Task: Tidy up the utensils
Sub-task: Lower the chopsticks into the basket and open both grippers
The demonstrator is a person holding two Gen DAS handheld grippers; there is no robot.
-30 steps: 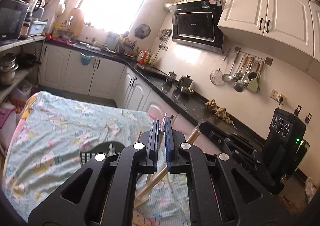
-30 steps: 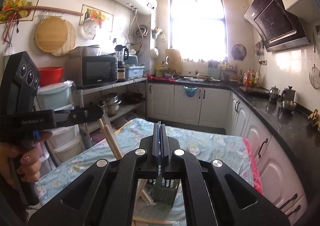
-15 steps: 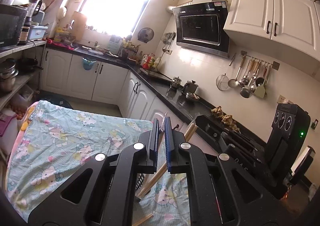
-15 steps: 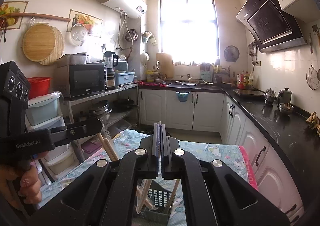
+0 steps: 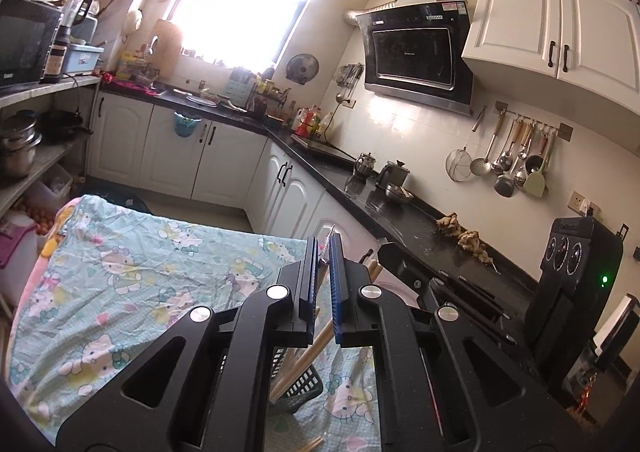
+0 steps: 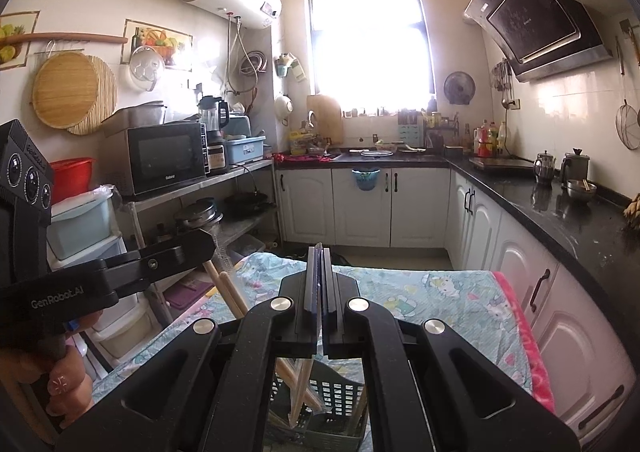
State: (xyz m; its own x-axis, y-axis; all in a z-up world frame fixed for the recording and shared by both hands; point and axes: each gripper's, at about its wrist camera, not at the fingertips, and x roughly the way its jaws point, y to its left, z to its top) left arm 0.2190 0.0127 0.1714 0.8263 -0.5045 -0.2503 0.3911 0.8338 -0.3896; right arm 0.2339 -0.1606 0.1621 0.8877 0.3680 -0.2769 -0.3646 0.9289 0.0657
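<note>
My left gripper (image 5: pixel 325 248) is shut on the top of a clear plastic wrapper (image 5: pixel 330 233). Wooden chopsticks (image 5: pixel 316 342) slant down from it into a dark perforated basket (image 5: pixel 300 392) on the table. In the right wrist view my right gripper (image 6: pixel 319 252) is shut on a thin clear edge of the wrapper (image 6: pixel 317 336), and chopsticks (image 6: pixel 300 388) hang under it into the basket (image 6: pixel 340 392). The left gripper (image 6: pixel 208 242) shows at the left there with chopsticks (image 6: pixel 228 288) below its tip. The right gripper (image 5: pixel 386 252) lies close beside the left one.
The table wears a pale green cartoon-print cloth (image 5: pixel 140 272) with a pink edge (image 6: pixel 524 336). A black counter (image 5: pixel 400 220) with kettles runs along the right. Shelves with a microwave (image 6: pixel 164 156) stand to the left. A hand (image 6: pixel 64 384) grips the left handle.
Both grippers have shifted level across the table, still shut on the wrapper. The table has slid lower in both views, and the right gripper's body looms larger in the left wrist view.
</note>
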